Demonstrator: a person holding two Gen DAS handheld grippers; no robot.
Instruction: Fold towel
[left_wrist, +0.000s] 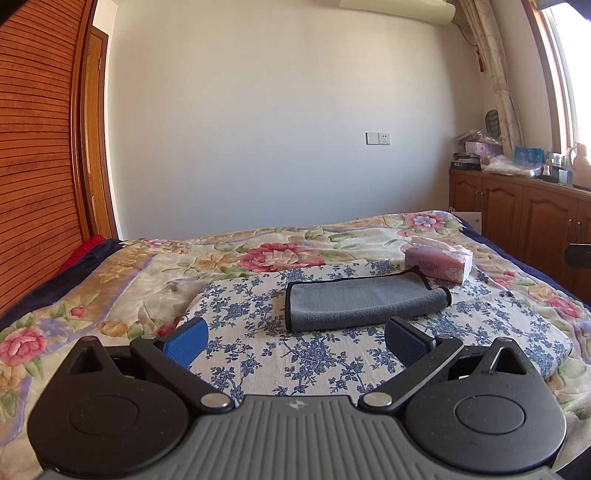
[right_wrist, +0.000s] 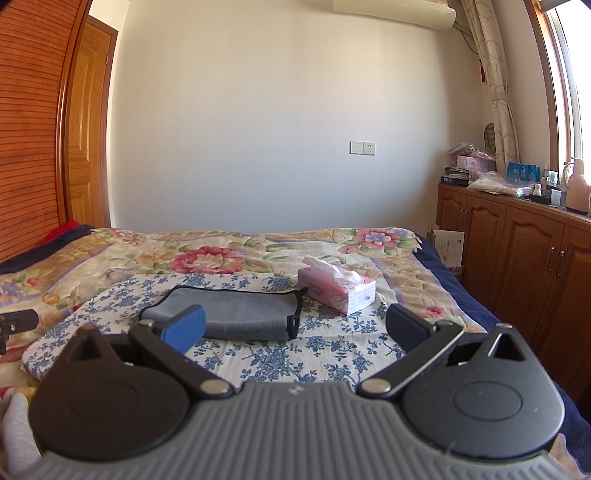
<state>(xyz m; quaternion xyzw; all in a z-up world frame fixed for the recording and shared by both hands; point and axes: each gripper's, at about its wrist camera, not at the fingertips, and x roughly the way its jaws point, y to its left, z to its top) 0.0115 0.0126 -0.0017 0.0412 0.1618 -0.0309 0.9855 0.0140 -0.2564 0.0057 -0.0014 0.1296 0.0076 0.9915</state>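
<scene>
The grey towel (left_wrist: 364, 301) is lying on the bed (left_wrist: 122, 280), its long axis running left to right, just ahead of both grippers. The left gripper (left_wrist: 295, 341) and the right gripper (right_wrist: 295, 328) are hovering released, holding nothing; the left one is facing it more squarely.

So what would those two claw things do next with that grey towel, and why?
Probably both move forward and down toward the grey towel. It lies already folded over on the blue-flowered cloth, untouched. The left gripper and right gripper are wide open, short of it, holding nothing. The right one would aim for the end by the pink tissue pack.
</scene>
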